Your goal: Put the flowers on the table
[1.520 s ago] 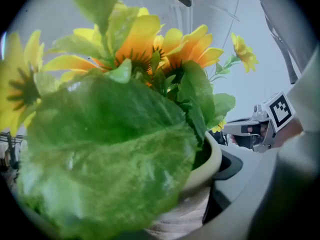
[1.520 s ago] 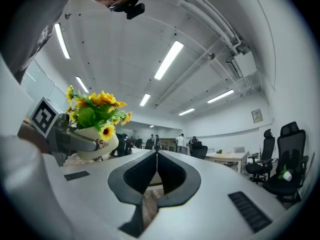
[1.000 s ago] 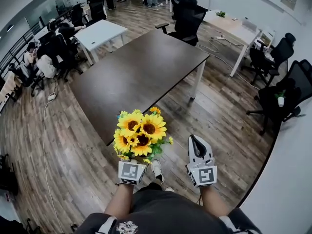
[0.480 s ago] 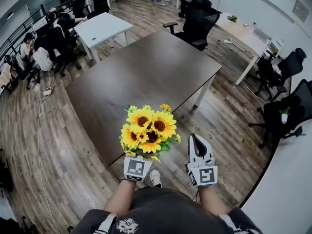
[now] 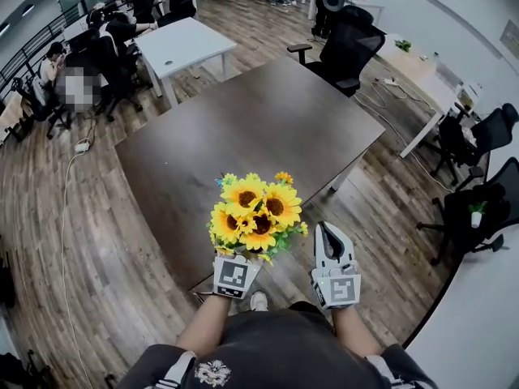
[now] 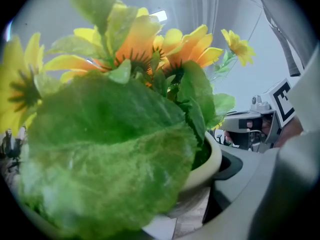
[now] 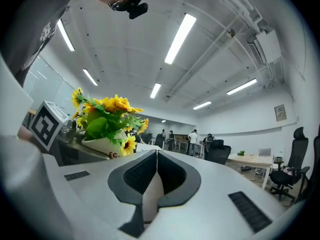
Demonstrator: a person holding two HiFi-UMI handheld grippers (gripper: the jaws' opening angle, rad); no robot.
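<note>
A bunch of yellow sunflowers [image 5: 256, 214] in a cream pot [image 6: 214, 160] is held upright in my left gripper [image 5: 236, 271], which is shut on the pot. Leaves hide its jaws in the left gripper view. In the head view the flowers hang over the near edge of the long dark brown table [image 5: 243, 124]. My right gripper [image 5: 327, 235] is beside the flowers on their right, shut and empty, over the wooden floor. In the right gripper view the jaws [image 7: 156, 156] meet, with the sunflowers [image 7: 107, 115] at left.
A white table [image 5: 182, 43] stands beyond the dark table at the left, with seated people [image 5: 77, 87] near it. Black office chairs [image 5: 353, 43] stand at the table's far end and at the right [image 5: 478, 209]. A light desk [image 5: 422, 67] is at the far right.
Both grippers and the flowers have come closer to the dark table. The flowers now overlap its near edge. Neither gripper's grip has changed.
</note>
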